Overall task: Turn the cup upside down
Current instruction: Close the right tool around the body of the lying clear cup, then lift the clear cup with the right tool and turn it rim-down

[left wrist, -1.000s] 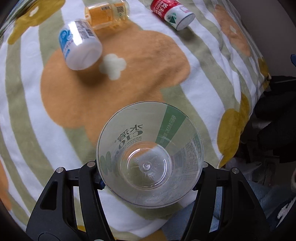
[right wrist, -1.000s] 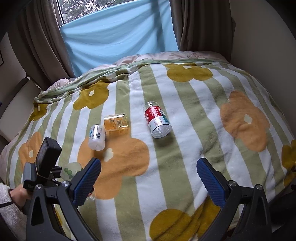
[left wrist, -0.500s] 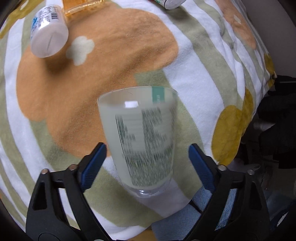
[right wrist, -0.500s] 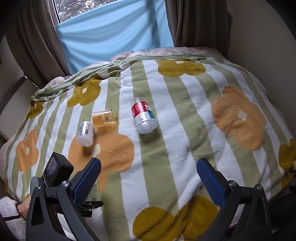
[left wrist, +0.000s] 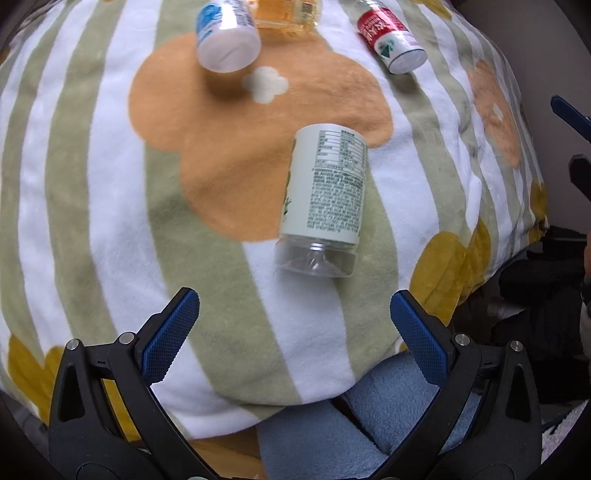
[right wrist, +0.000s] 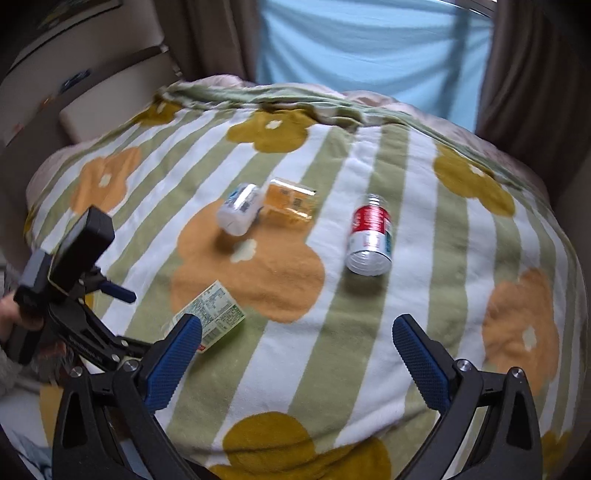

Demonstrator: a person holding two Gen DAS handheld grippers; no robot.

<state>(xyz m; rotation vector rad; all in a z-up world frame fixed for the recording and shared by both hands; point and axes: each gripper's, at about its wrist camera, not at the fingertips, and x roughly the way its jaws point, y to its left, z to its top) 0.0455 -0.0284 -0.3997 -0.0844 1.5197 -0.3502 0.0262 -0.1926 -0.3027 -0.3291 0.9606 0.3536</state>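
The clear plastic cup with a pale green printed label [left wrist: 325, 199] stands mouth-down on the striped flower blanket, its clear base up and toward my left gripper. It also shows in the right wrist view [right wrist: 214, 314], partly behind my right finger. My left gripper [left wrist: 295, 332] is open and empty, a short way back from the cup. My right gripper [right wrist: 295, 354] is open and empty, over the blanket's near part. The left gripper [right wrist: 114, 291] shows at the left of the right wrist view.
A white-and-blue cup [left wrist: 227, 37], an orange-tinted cup [left wrist: 286, 14] and a red-and-white cup [left wrist: 391, 42] stand farther back on the blanket [left wrist: 92, 184]. The bed edge drops off at the near right. Blue curtain [right wrist: 369, 48] and wall lie behind.
The left gripper held the cup mouth-up, turned it over, opened, and drew back. The cup now rests free on the blanket. The right gripper's view has shifted.
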